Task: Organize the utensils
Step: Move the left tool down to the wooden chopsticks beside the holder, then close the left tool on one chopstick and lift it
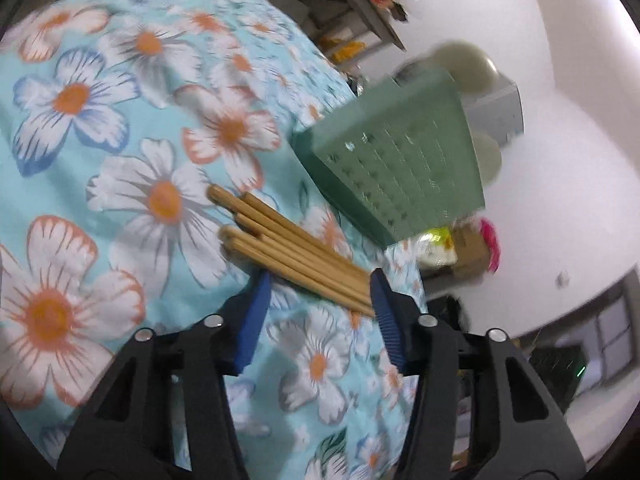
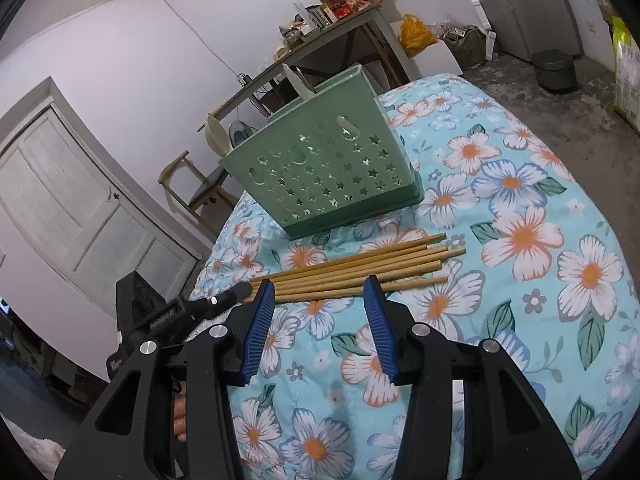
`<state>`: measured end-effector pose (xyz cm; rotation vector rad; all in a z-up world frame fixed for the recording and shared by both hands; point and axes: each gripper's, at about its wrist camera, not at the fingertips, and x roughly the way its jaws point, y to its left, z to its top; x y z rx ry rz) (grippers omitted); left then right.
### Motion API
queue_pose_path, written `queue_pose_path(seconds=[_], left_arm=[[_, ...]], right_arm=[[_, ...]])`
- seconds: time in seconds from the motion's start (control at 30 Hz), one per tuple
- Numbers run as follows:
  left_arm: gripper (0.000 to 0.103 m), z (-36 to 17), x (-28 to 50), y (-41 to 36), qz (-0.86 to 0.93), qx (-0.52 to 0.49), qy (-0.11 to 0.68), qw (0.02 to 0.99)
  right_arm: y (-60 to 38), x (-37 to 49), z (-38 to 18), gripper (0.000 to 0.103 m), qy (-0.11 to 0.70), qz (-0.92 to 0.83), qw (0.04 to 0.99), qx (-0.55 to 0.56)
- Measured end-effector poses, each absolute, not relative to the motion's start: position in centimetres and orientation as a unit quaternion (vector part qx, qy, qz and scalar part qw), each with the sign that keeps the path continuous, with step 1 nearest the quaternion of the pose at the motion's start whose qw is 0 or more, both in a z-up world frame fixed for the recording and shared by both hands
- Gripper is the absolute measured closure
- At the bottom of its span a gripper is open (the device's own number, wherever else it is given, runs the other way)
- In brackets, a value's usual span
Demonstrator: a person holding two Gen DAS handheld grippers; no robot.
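Note:
Several wooden chopsticks lie in a loose bundle on the floral tablecloth; they also show in the right wrist view. A green perforated utensil basket stands just beyond them, also in the right wrist view, with cream spoons sticking out of it. My left gripper is open, its blue fingers astride the thin ends of the chopsticks. My right gripper is open, just in front of the bundle's middle. The left gripper shows at the chopsticks' left end.
The floral tablecloth covers a rounded table. A cluttered desk, a wooden chair and a white door stand behind. A dark bin sits on the concrete floor at the right.

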<state>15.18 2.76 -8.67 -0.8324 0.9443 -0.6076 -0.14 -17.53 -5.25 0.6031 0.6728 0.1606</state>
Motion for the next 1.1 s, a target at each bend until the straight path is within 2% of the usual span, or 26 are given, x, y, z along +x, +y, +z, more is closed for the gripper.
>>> queue_pose_path(seconds=[0.13, 0.2, 0.47, 0.87, 1.1], left_arm=[[0.082, -9.6, 15.8, 3.2, -0.246, -0.414, 0.445, 0.755], [0.089, -10.0, 16.0, 3.5, -0.234, -0.43, 0.449, 0.747], [0.092, -10.4, 16.4, 4.2, -0.221, -0.456, 0.446, 0.738], [0.094, -10.1, 12.3, 7.3, -0.227, -0.482, 0.453, 0.715], [0.089, -11.7, 12.8, 7.6, -0.203, -0.526, 0.48, 0.672]], right_arm=[[-18.1, 0.1, -5.9, 0.057, 0.326, 0.08, 0.892, 0.303], [-18.3, 0.0, -6.0, 0.057, 0.325, 0.08, 0.891, 0.306], [-18.8, -0.2, -6.1, 0.057, 0.321, 0.077, 0.892, 0.308], [-18.7, -0.3, -5.3, 0.057, 0.312, 0.087, 0.895, 0.308], [-18.7, -0.5, -5.0, 0.058, 0.308, 0.09, 0.896, 0.308]])
